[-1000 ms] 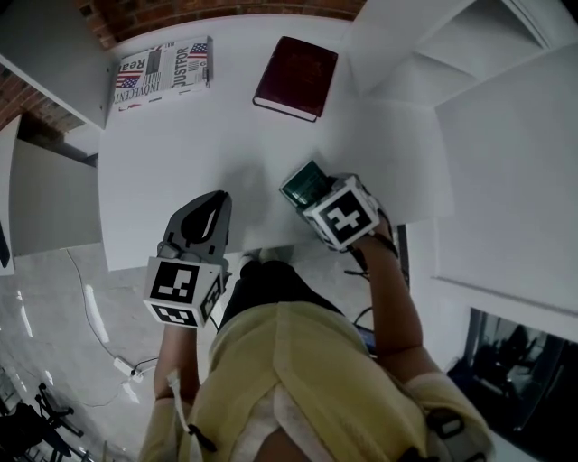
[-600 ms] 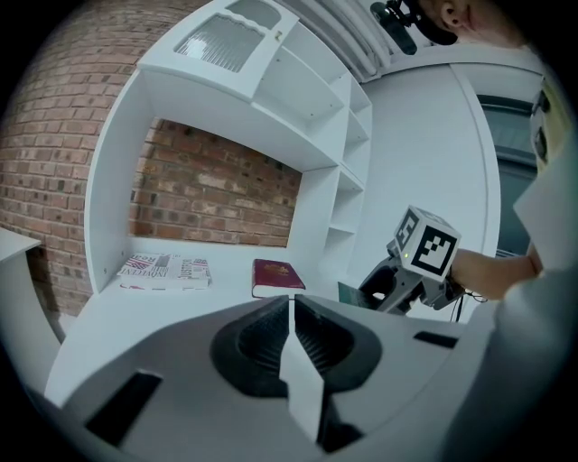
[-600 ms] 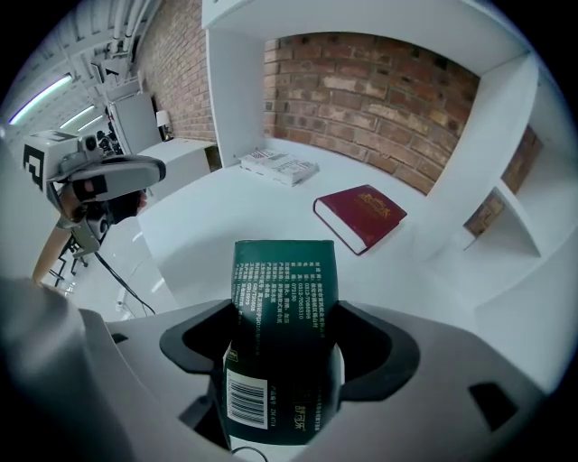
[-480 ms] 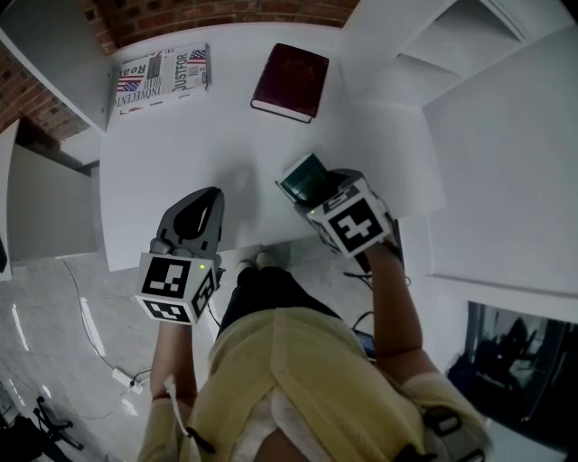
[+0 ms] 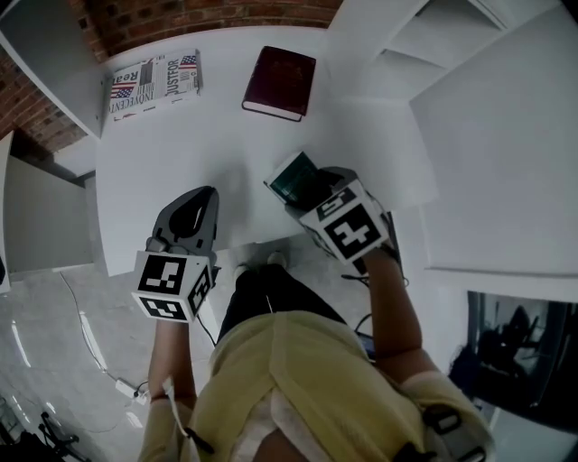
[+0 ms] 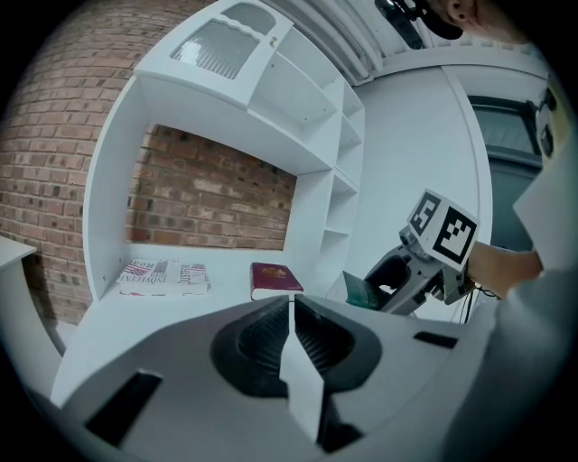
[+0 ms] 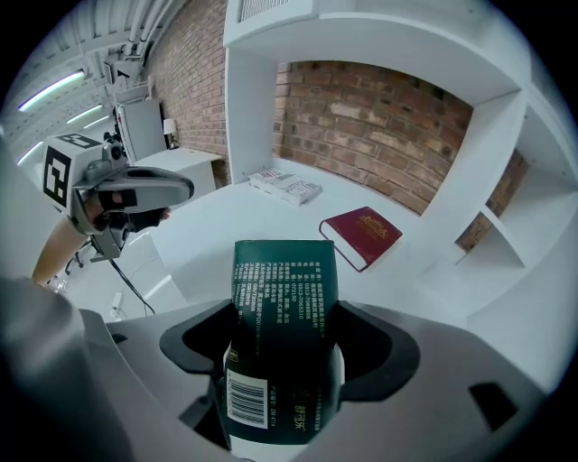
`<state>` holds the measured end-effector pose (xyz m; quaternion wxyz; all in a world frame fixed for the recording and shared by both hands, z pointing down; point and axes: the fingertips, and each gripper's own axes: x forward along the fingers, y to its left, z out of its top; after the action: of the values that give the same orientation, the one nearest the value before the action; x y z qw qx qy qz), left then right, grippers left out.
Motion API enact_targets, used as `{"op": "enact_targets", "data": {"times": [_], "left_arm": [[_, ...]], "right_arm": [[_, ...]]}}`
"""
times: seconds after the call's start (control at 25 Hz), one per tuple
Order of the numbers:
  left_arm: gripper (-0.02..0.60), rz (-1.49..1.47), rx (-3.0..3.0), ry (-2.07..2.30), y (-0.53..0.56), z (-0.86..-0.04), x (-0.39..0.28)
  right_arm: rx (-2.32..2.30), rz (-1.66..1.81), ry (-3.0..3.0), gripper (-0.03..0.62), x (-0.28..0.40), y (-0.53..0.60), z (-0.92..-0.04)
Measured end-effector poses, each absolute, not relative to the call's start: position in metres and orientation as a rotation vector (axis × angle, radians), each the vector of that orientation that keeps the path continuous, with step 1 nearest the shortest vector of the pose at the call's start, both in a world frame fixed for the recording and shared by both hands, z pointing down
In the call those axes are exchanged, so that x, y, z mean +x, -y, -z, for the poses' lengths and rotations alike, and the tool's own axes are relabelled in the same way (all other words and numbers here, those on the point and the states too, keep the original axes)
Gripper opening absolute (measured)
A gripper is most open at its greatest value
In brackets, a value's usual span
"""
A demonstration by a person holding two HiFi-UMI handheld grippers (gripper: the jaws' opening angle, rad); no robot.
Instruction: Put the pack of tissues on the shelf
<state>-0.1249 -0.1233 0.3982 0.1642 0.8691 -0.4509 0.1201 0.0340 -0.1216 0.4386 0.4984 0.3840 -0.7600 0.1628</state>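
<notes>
Pack of tissues, dark green, clamped in the right gripper over the white desk.

Right gripper view: both jaws press on the pack's sides, its barcode end nearest the camera and its printed face upward. The pack sits over the desk's near right part, in front of the white shelf unit; whether it touches the desk cannot be told. Left gripper: jaws closed together with nothing held, poised at the desk's near edge, well apart from the right gripper. Maroon book: flat on the desk towards the back, beside the shelf unit. Folded newspaper: flat at the back left, near the brick wall. Person: yellow garment, one gripper in each hand.
</notes>
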Motion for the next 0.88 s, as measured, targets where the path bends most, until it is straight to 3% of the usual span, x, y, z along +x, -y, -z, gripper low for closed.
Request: {"op": "enact_targets", "data": {"times": [0.44, 0.88], "left_arm": [[0.02, -0.394, 2.467, 1.321, 0.142, -0.394, -0.102], [0.02, -0.378, 2.484, 1.347, 0.183, -0.375, -0.011]], "right_arm": [[0.901, -0.375, 1.962, 0.354, 0.037, 0.138, -0.426], [0.858, -0.35, 2.039, 0.354, 0.102, 0.165, -0.409]]}}
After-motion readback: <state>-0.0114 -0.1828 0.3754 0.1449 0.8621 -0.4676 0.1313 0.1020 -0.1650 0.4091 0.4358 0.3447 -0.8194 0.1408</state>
